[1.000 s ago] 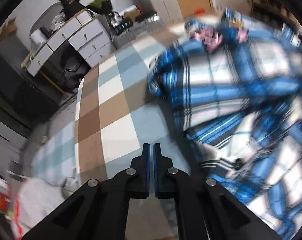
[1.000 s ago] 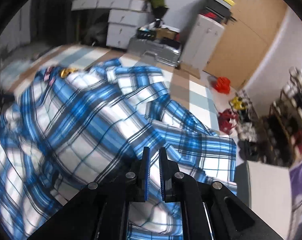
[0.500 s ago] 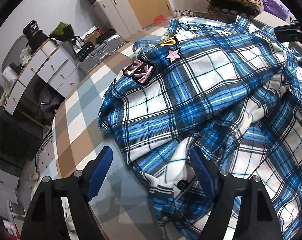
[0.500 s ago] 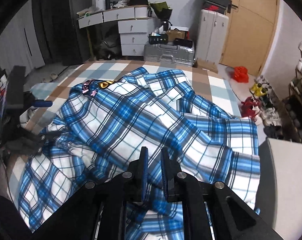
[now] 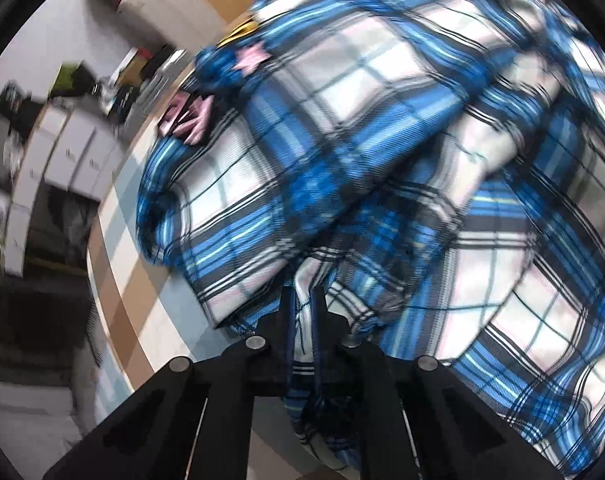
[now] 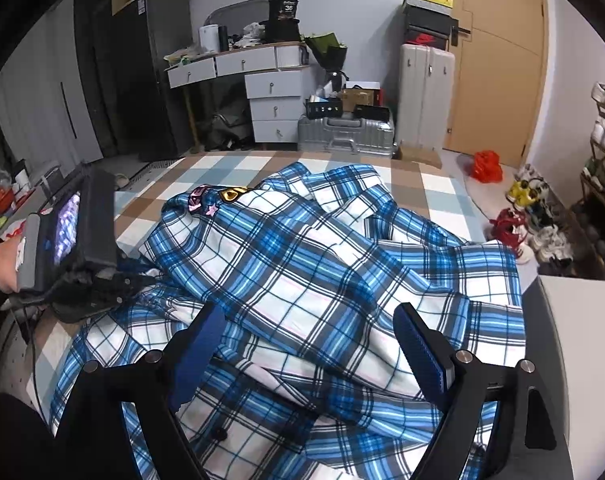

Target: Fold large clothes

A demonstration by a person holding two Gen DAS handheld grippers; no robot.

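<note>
Two black fingers of my left tool (image 5: 302, 312) pinch a fold of the blue plaid shirt (image 5: 382, 152). The picture is blurry. The shirt fills most of this view, with a pink star patch (image 5: 253, 56) near its top.

From my right tool (image 6: 306, 344), the fingers are spread wide above the shirt (image 6: 302, 272). The shirt lies crumpled on the checkered bed (image 6: 426, 184). My left tool (image 6: 98, 280) sits at the shirt's left edge.
</note>
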